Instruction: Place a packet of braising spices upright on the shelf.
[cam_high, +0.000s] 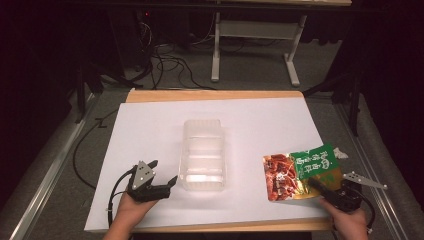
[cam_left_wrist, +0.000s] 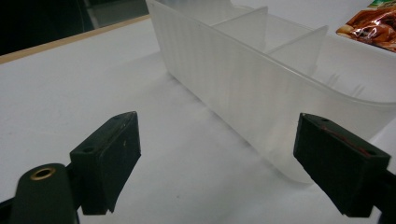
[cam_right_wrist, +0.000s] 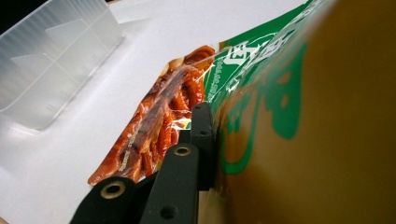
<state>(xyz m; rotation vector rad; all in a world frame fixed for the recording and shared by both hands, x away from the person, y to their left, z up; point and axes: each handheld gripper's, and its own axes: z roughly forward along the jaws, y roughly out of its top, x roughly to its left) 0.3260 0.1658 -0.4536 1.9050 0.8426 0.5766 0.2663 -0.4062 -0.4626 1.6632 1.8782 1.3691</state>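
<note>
A clear plastic container (cam_high: 202, 152) with dividers stands at the middle of the white table (cam_high: 150, 125). My left gripper (cam_high: 165, 171) rests just left of its near end, open, with nothing between the jaws; in the left gripper view (cam_left_wrist: 217, 126) the container wall (cam_left_wrist: 243, 79) is close ahead on the right. A snack packet (cam_high: 300, 172), green and gold with a red food picture, lies tilted at the right. My right gripper (cam_high: 316, 182) is shut on its near gold edge. In the right gripper view (cam_right_wrist: 210, 121) one jaw presses flat against the packet (cam_right_wrist: 261, 93); the other is hidden behind it.
The white sheet covers a wooden tabletop whose edge (cam_high: 215, 95) shows at the back. Beyond it are floor cables (cam_high: 170, 65) and a white stand frame (cam_high: 255, 45). Metal rails (cam_high: 50, 165) run along both sides of the table.
</note>
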